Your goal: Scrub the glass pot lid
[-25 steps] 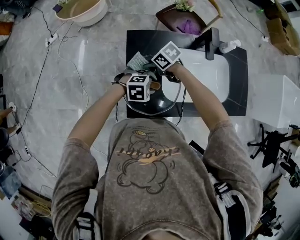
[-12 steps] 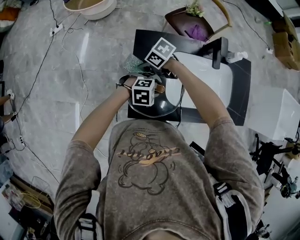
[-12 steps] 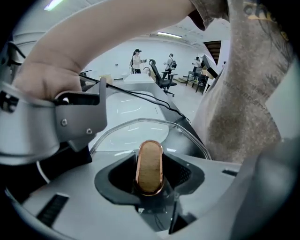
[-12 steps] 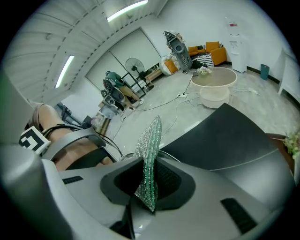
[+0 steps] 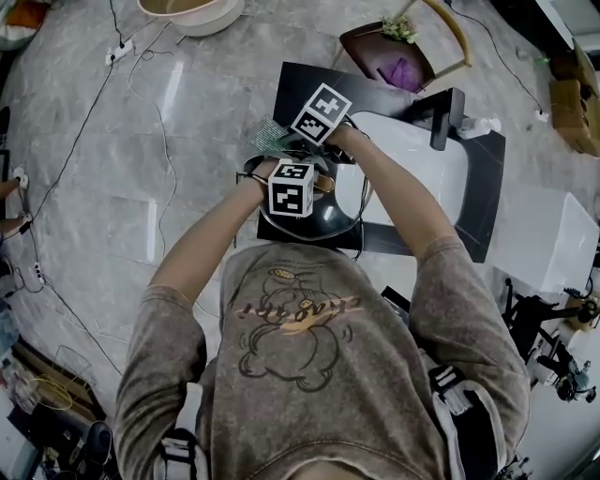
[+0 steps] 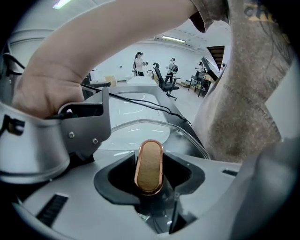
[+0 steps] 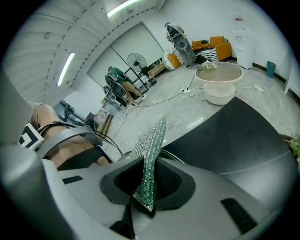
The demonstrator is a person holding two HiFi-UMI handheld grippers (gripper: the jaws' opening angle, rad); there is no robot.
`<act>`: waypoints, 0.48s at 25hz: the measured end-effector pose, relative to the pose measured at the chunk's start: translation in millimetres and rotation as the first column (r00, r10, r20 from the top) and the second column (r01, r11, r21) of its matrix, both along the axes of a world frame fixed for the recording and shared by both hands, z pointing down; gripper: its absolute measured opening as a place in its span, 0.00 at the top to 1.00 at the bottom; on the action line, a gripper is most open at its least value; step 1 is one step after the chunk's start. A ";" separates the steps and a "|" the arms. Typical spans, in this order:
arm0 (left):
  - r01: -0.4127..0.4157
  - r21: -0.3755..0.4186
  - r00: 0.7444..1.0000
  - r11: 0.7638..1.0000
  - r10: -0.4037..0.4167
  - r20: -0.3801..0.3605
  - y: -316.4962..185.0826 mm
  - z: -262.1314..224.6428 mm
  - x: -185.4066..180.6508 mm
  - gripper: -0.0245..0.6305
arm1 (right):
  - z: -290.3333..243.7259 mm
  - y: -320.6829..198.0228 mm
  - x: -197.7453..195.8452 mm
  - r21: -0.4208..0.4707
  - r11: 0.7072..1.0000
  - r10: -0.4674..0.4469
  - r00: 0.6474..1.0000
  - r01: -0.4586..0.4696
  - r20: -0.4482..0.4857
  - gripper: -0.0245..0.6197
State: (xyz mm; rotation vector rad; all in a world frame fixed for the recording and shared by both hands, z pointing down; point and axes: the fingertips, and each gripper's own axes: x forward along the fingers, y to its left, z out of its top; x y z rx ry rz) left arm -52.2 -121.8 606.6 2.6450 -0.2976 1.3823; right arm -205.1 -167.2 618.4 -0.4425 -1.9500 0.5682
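Note:
The glass pot lid [image 5: 323, 217] lies on the black counter's left end, below my hands. Its copper-rimmed brown handle [image 6: 149, 165] stands upright between my left gripper's [image 6: 150, 187] jaws, which are shut on it; the lid's clear rim [image 6: 140, 124] curves beyond. In the head view the left gripper [image 5: 306, 185] sits over the lid's middle. My right gripper [image 7: 146, 187] is shut on a green and silver scrub pad [image 7: 151, 150], which sticks up edge-on. This pad [image 5: 269, 137] shows at the lid's far left edge, ahead of the right gripper [image 5: 298, 132].
A white sink basin [image 5: 412, 155] with a black faucet [image 5: 445, 117] is set in the black counter [image 5: 483, 192] right of the lid. A beige bowl [image 5: 192, 11], a brown basket [image 5: 389, 56], cables and a white box [image 5: 553, 239] stand around on the floor.
My right gripper with the scrub pad has shifted left, closer to the left gripper's marker cube. The left gripper stays on the lid's handle.

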 end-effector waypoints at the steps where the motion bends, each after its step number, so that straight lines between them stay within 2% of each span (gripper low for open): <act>1: -0.001 -0.001 1.000 1.000 0.001 0.001 0.0 0.3 -0.2 0.68 | 1.0 -2.2 1.1 -0.004 1.000 0.016 1.000 -0.016 0.001 0.83; 12: -0.007 -0.014 1.000 1.000 0.007 -0.003 0.3 0.6 -0.9 0.68 | 3.8 -50.5 35.0 0.005 0.977 0.213 0.977 -0.213 -0.007 0.83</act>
